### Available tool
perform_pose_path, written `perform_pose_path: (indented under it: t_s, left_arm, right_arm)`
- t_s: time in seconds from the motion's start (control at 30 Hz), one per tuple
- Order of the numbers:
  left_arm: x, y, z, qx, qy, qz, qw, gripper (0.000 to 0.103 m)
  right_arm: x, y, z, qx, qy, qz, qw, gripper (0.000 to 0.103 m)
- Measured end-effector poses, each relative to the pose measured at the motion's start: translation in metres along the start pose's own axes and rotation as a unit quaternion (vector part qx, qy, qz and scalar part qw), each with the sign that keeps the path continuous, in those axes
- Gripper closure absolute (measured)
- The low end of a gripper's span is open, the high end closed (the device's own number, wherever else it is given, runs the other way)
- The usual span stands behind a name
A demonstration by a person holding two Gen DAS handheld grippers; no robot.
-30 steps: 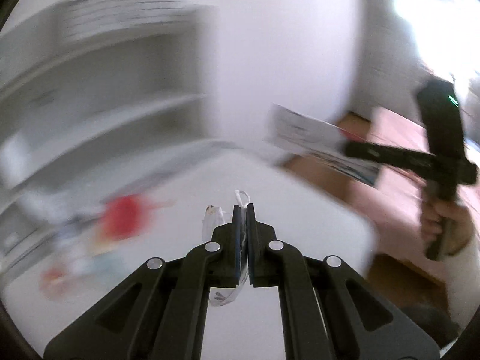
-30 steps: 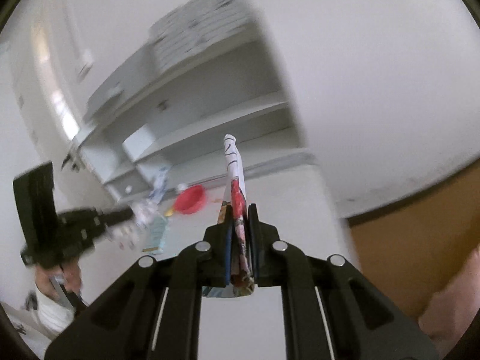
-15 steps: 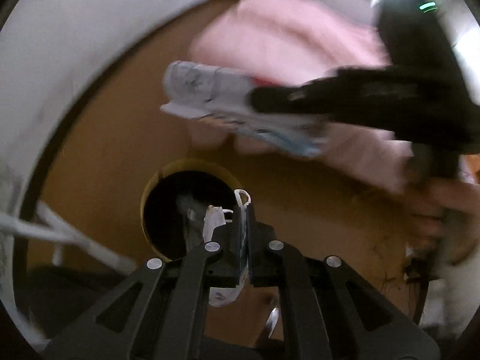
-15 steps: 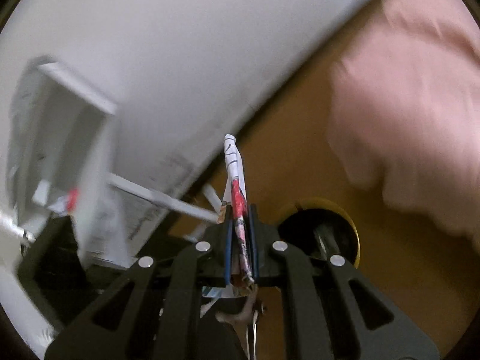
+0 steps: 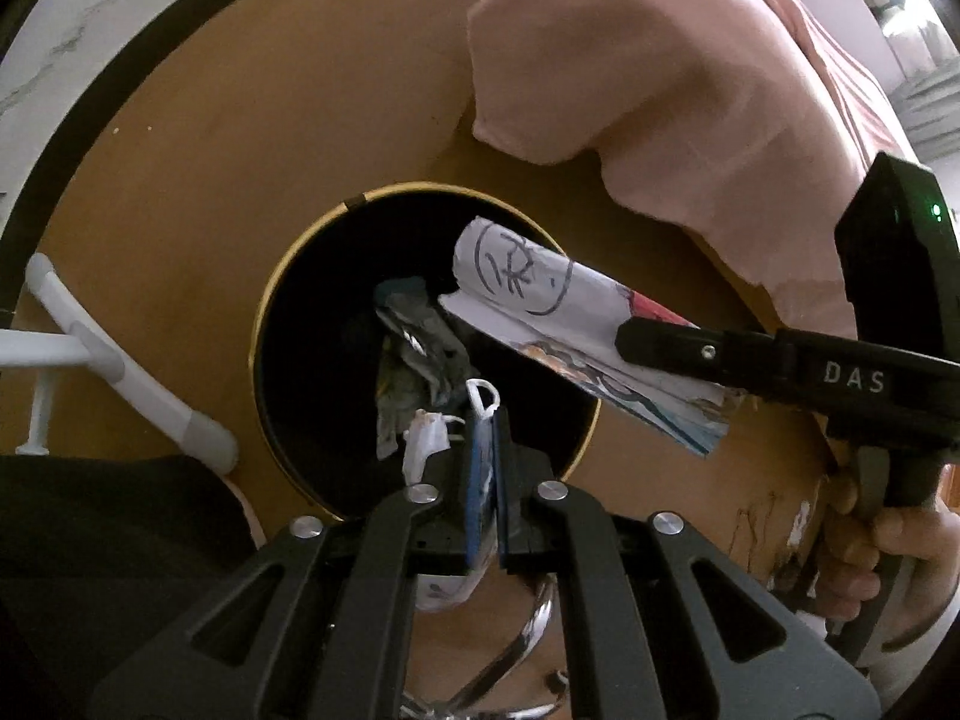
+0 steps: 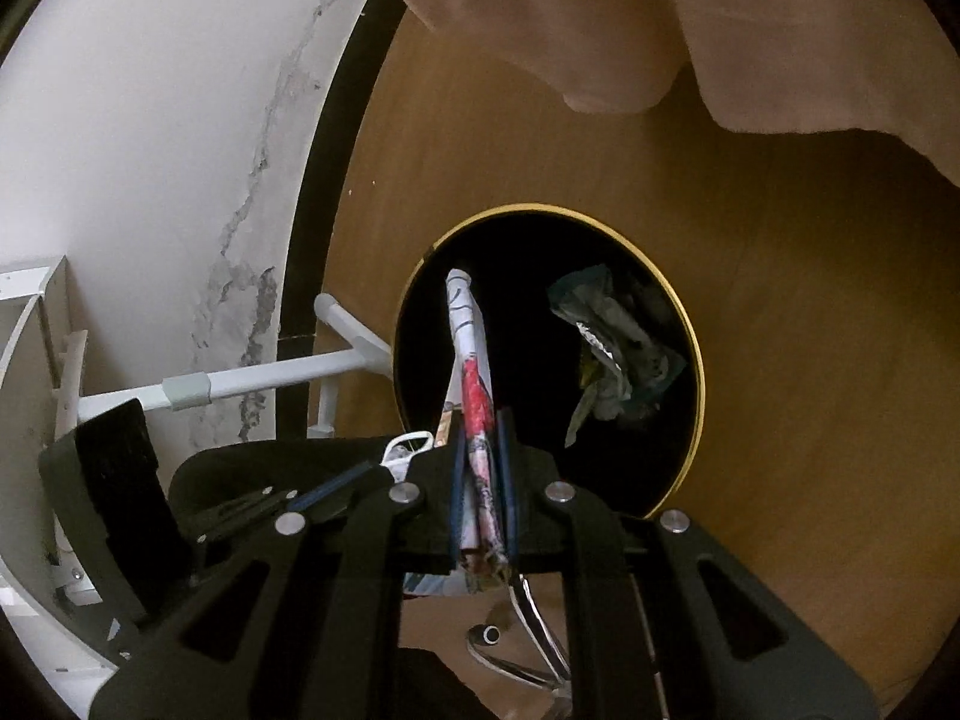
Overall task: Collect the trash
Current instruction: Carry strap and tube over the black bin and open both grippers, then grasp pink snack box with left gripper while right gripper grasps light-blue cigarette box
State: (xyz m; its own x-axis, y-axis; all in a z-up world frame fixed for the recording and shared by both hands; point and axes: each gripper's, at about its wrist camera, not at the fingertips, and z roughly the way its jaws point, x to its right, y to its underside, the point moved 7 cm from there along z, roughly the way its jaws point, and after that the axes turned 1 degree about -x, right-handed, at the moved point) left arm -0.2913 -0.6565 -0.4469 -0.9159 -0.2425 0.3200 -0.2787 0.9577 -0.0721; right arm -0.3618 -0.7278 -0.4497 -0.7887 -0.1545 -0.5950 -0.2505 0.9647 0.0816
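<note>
Black bin w/ gold rim, white paper w/ black scribble & red print, pink cloth, tan floor

The bin interior is too dark to read beyond crumpled wrappers. The left tongs hide most of their white scrap. The frame edge crops the pink cloth.

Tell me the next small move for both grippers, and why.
Probably open the right gripper first: its folded paper hangs above the bin, which holds crumpled trash. The left gripper, shut on a white scrap, sits over the rim.
</note>
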Motion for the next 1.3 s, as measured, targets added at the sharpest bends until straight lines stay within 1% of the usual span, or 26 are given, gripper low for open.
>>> perform_pose_path:
  t_s: [0.03,0.07,0.1,0.13,0.27,0.3,0.37,0.4,0.43,0.5,0.53,0.6,0.63,0.67,0.7,0.73,0.77,0.83,0.87,0.97,1.03,1.07,1.13,1.23,1.27,1.3]
  left_arm:
    - [-0.001,-0.002,-0.001,0.007,-0.005,-0.005,1.0000,0.082]
    - [0.000,-0.003,-0.004,0.015,-0.011,-0.011,0.9998,0.028]
    - [-0.002,-0.006,-0.007,0.024,-0.016,-0.008,0.9995,0.004]
    - [0.005,-0.006,-0.014,0.048,-0.020,0.007,0.9986,0.007]
    - [0.034,-0.004,-0.024,0.049,0.011,0.046,0.9977,0.007]
    - [0.042,-0.003,-0.030,0.063,0.007,0.055,0.9965,0.007]
    - [0.063,0.001,-0.049,0.097,0.003,0.086,0.9916,0.007]
    - [0.076,0.004,-0.065,0.116,0.001,0.107,0.9874,0.007]
    - [0.092,0.007,-0.085,0.146,-0.010,0.136,0.9799,0.007]
    - [0.117,0.012,-0.123,0.196,-0.024,0.175,0.9645,0.007]
    - [0.125,0.015,-0.142,0.215,-0.023,0.187,0.9582,0.007]
    - [0.140,0.025,-0.200,0.266,-0.009,0.201,0.9428,0.007]
    - [0.143,0.030,-0.225,0.284,-0.002,0.204,0.9370,0.007]
    - [0.142,0.037,-0.256,0.308,0.007,0.204,0.9293,0.007]
    - [0.136,0.044,-0.282,0.331,0.006,0.198,0.9225,0.007]
    - [0.129,0.049,-0.303,0.349,-0.001,0.193,0.9170,0.007]
    - [0.110,0.058,-0.333,0.375,-0.033,0.177,0.9092,0.007]
    - [0.081,0.066,-0.364,0.402,-0.083,0.150,0.8997,0.007]
    - [0.051,0.077,-0.386,0.419,-0.123,0.118,0.8918,0.007]
    - [-0.020,0.107,-0.424,0.432,-0.190,0.033,0.8808,0.007]
    - [-0.073,0.135,-0.445,0.430,-0.232,-0.033,0.8719,0.007]
    - [-0.112,0.161,-0.461,0.427,-0.261,-0.079,0.8621,0.007]
    - [-0.156,0.195,-0.478,0.424,-0.297,-0.136,0.8448,0.007]
    - [-0.238,0.271,-0.506,0.401,-0.373,-0.244,0.8005,0.007]
    - [-0.258,0.293,-0.510,0.387,-0.391,-0.271,0.7899,0.007]
    - [-0.271,0.309,-0.514,0.380,-0.398,-0.286,0.7843,0.007]
  right_arm:
    - [-0.002,0.000,-0.002,0.001,-0.003,0.005,1.000,0.052]
    - [-0.003,0.000,-0.004,0.006,-0.007,0.009,1.000,0.026]
    - [-0.006,-0.002,-0.010,0.020,-0.015,0.008,1.000,0.009]
    - [-0.008,-0.002,-0.015,0.023,-0.021,0.002,1.000,0.008]
    - [-0.013,-0.001,-0.040,0.052,-0.004,-0.009,0.999,0.008]
    - [-0.014,0.000,-0.052,0.073,0.012,-0.013,0.997,0.008]
    - [-0.014,0.000,-0.086,0.137,0.089,-0.029,0.986,0.008]
    - [-0.014,0.001,-0.108,0.180,0.157,-0.043,0.970,0.008]
    - [-0.018,0.004,-0.134,0.229,0.224,-0.062,0.945,0.008]
    - [-0.032,0.013,-0.178,0.312,0.293,-0.086,0.900,0.007]
    - [-0.041,0.021,-0.204,0.361,0.322,-0.095,0.870,0.007]
    - [-0.059,0.036,-0.240,0.429,0.362,-0.107,0.821,0.007]
    - [-0.070,0.045,-0.255,0.458,0.374,-0.114,0.798,0.007]
    - [-0.079,0.051,-0.262,0.474,0.376,-0.121,0.787,0.007]
    - [-0.088,0.056,-0.268,0.483,0.370,-0.131,0.783,0.007]
    - [-0.099,0.060,-0.270,0.485,0.360,-0.142,0.785,0.007]
    - [-0.110,0.063,-0.268,0.481,0.353,-0.149,0.788,0.007]
    - [-0.128,0.069,-0.264,0.473,0.339,-0.163,0.797,0.007]
    - [-0.139,0.072,-0.260,0.471,0.328,-0.172,0.800,0.007]
    - [-0.188,0.089,-0.245,0.470,0.290,-0.209,0.807,0.007]
    - [-0.234,0.105,-0.231,0.467,0.269,-0.255,0.803,0.007]
    - [-0.255,0.114,-0.222,0.464,0.261,-0.276,0.800,0.007]
    - [-0.305,0.139,-0.202,0.453,0.232,-0.334,0.794,0.007]
    - [-0.376,0.185,-0.167,0.425,0.181,-0.413,0.785,0.007]
    - [-0.402,0.202,-0.149,0.404,0.166,-0.443,0.783,0.007]
    - [-0.420,0.214,-0.136,0.387,0.155,-0.461,0.783,0.007]
